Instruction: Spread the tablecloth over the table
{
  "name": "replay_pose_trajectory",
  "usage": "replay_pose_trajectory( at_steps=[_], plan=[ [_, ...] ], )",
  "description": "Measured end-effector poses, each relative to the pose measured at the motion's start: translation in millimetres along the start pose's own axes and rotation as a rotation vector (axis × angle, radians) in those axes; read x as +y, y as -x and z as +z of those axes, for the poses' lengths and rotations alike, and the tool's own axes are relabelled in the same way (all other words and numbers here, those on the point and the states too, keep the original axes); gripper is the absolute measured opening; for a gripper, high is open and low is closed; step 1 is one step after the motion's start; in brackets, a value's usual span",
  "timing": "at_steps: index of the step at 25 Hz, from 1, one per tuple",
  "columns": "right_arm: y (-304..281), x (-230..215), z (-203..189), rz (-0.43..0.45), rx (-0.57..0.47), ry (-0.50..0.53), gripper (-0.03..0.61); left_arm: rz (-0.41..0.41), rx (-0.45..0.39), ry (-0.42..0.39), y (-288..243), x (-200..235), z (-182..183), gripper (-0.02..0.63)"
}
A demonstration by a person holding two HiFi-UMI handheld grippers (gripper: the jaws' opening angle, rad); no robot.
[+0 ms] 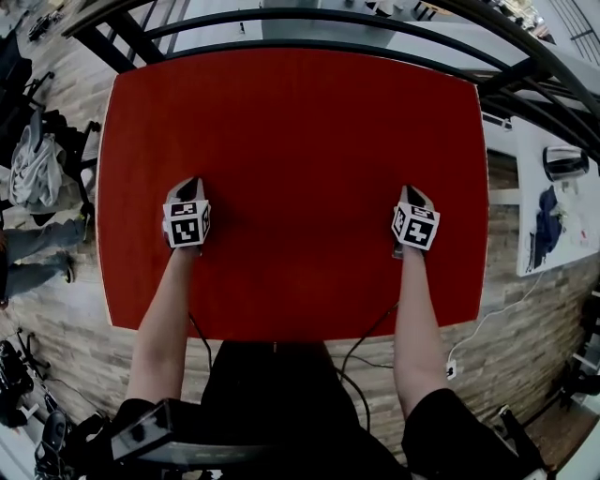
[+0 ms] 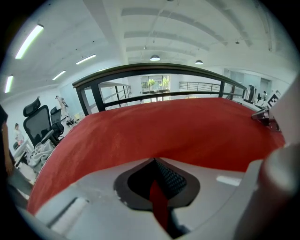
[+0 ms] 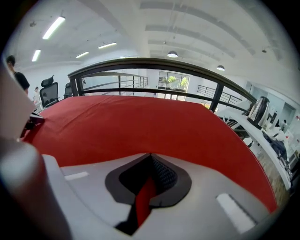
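Two grippers hold this cloth, one on each side. Far left, off the table, a heap of grey clothing (image 1: 33,169) lies on a dark office chair (image 2: 40,119).

Next is the left gripper (image 1: 187,187), low over the near left part of the red tablecloth (image 1: 295,131). Its jaws are closed on a thin pinch of the fabric, which shows as a narrow red strip between the pads in the left gripper view.

The tablecloth lies flat and nearly smooth across the whole top and hides the table beneath it. In the head view it reaches every edge. A dark railing (image 1: 309,17) runs behind the far side.

Further right, the right gripper (image 1: 413,194) mirrors the first, with its jaws pressed together on its own small fold of cloth. It sits at about the same depth from the near edge.

The two pinches are matched and well apart, which probably lets the person tug or shift the sheet evenly so that it sits square. The spreading looks close to done, with only a last adjustment and the release left.

No container stands on the cloth. Far right, a metal kettle (image 1: 565,161) sits on a white counter (image 1: 581,202), and its contents cannot be seen.
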State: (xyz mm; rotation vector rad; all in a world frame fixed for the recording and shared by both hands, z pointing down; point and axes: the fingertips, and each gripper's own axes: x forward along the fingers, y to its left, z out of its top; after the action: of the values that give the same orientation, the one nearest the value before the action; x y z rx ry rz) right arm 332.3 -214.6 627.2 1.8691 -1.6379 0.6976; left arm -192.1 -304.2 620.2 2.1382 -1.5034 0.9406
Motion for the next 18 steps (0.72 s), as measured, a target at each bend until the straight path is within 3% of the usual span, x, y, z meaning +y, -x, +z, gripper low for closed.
replay_pose_trajectory(
  at_steps=[12,15,18],
  plan=[
    [-1.7,11.1,4.0,0.026,0.006,0.010,0.009,-0.049,0.015,0.032,-0.6,15.5,-1.6,0.052],
    [4.5,9.4,4.1,0.055,0.002,-0.026,0.009,-0.065,0.007,0.061,13.0,18.8,1.3,0.006],
    [29.7,-20.7,-11.0,0.013,-0.024,-0.086,0.009,-0.025,-0.015,0.092,43.6,40.7,-8.9,0.006]
  ],
)
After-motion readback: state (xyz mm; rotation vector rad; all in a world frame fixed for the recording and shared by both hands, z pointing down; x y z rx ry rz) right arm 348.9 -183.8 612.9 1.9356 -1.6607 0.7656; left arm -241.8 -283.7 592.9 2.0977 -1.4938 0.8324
